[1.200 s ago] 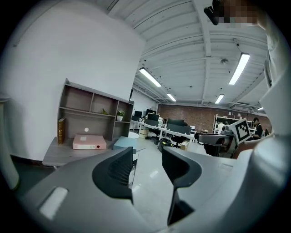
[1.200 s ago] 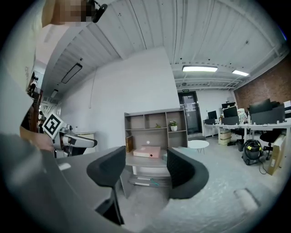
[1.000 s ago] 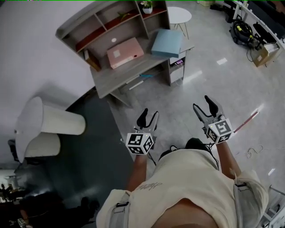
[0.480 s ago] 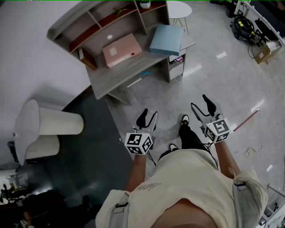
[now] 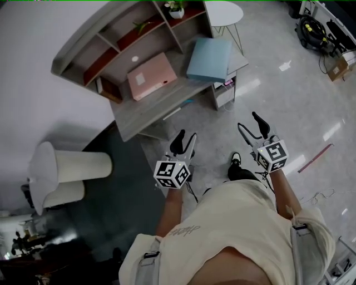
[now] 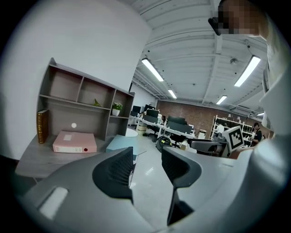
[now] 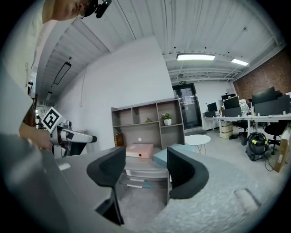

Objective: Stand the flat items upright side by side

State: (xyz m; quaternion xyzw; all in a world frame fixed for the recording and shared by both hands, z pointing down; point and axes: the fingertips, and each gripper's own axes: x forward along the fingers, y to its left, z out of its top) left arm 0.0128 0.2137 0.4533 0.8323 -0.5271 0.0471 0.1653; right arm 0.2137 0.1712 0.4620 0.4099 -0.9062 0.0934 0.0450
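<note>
A pink binder (image 5: 151, 75) (image 6: 74, 142) (image 7: 140, 150) lies flat on the grey desk (image 5: 142, 108). A light-blue binder (image 5: 209, 59) (image 7: 164, 156) lies flat at the desk's right end, overhanging the edge. A brown book (image 5: 104, 89) (image 6: 42, 126) stands upright at the desk's left. My left gripper (image 5: 185, 142) and right gripper (image 5: 251, 126) are both open and empty, held over the floor well short of the desk. The left jaws have just been closing a little, with nothing between them.
A shelf unit (image 5: 119, 33) with a small potted plant (image 5: 177, 8) tops the desk. A round white table (image 5: 225, 12) stands behind it. A white cylindrical object (image 5: 69, 167) sits at the left on dark flooring. A vacuum (image 5: 312, 33) and cables lie far right.
The person has walked toward the desk; both grippers have moved forward with them and the desk now sits nearer. A foot shows in a new place under the right gripper.
</note>
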